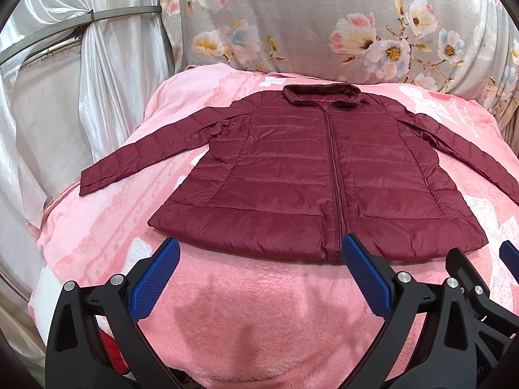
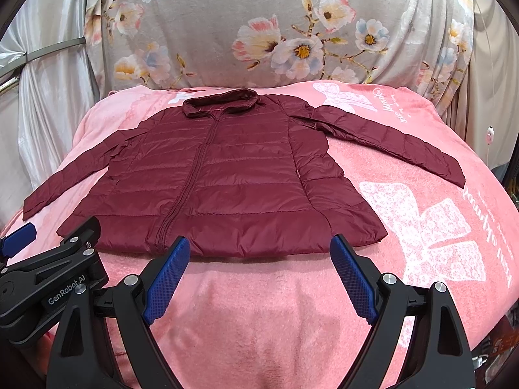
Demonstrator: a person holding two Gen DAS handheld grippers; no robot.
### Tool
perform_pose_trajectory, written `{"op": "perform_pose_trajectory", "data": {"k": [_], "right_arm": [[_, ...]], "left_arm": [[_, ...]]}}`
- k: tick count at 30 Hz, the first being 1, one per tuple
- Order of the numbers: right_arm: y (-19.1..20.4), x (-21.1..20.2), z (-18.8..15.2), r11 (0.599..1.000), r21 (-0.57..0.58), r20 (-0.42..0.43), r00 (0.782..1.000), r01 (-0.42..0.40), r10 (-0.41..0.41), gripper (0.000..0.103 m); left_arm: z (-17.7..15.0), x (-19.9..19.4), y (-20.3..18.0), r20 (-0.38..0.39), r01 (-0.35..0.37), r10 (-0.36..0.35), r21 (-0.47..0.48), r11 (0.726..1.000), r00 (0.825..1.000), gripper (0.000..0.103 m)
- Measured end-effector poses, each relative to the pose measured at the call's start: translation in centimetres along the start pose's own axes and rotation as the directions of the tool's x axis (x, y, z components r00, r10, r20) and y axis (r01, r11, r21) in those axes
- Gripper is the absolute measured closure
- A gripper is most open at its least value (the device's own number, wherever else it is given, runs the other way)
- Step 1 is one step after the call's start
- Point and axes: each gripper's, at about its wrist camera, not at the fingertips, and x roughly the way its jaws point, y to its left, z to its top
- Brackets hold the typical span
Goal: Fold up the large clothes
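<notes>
Claws (image 1: 259, 249) (image 2: 259, 248) wide apart; maroon jacket (image 1: 318, 168) flat, seemingly zipped.

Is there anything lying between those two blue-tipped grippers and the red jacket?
No, only bare pink blanket. Both wrist views show the left gripper and right gripper open, just short of the jacket's bottom hem.

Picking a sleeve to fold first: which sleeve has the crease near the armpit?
The left-hand sleeve, on the curtain side: the fabric bunches where it meets the body. The other sleeve, by the butterfly print, lies smooth and straight.
</notes>
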Motion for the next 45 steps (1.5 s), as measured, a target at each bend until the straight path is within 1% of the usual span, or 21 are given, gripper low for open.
{"op": "perform_pose_trajectory", "data": {"k": [29, 32, 35, 36, 38, 40, 42, 43, 45], "right_arm": [[0.1, 0.5, -0.1, 1.000, -0.004, -0.010, 1.000, -0.005, 0.005, 0.017], [0.1, 0.5, 0.1, 1.000, -0.011, -0.001, 1.000, -0.007, 0.007, 0.017], [-0.5, 0.7, 0.0, 1.000, -0.012, 0.032, 0.999, -0.002, 0.003, 0.015], [-1.3, 0.9, 0.1, 1.000, 0.004, 0.045, 0.999, 0.003, -0.003, 0.015], [-3.5, 1.7, 0.5, 0.998, 0.060, 0.045, 0.999, -0.014, 0.011, 0.013], [-6.5, 3.1, 1.1, 0.989, 0.140, 0.012, 0.999, -0.041, 0.040, 0.013], [-10.2, 4.8, 1.9, 0.969, 0.241, -0.031, 0.997, -0.056, 0.065, 0.013], [-12.6, 5.9, 2.0, 0.951, 0.303, -0.054, 0.996, -0.054, 0.074, 0.013], [-16.0, 7.7, 2.3, 0.927, 0.373, -0.086, 0.994, -0.031, 0.068, 0.013]], "left_arm": [[-0.2, 0.3, 0.2, -0.005, 0.002, -0.002, -0.001, 1.000, 1.000, 0.005], [-0.3, 0.5, 0.3, -0.009, 0.009, -0.009, -0.002, 1.000, 1.000, 0.005], [-0.5, 1.0, 0.3, -0.019, 0.027, -0.027, -0.001, 1.000, 0.999, 0.005], [-0.5, 1.3, 0.3, -0.022, 0.026, -0.026, -0.001, 1.000, 0.999, 0.005], [0.0, 2.3, 0.4, -0.034, 0.018, -0.018, -0.009, 1.000, 0.999, 0.005], [0.3, 3.1, 0.5, -0.053, 0.017, -0.018, -0.016, 1.000, 0.998, 0.005], [0.6, 4.4, 0.8, -0.086, 0.015, -0.017, -0.024, 1.000, 0.996, 0.005], [1.1, 4.7, 0.8, -0.091, 0.014, -0.016, -0.025, 1.000, 0.996, 0.005], [1.6, 5.8, 0.9, -0.095, 0.003, -0.006, -0.026, 1.000, 0.995, 0.005]]}}
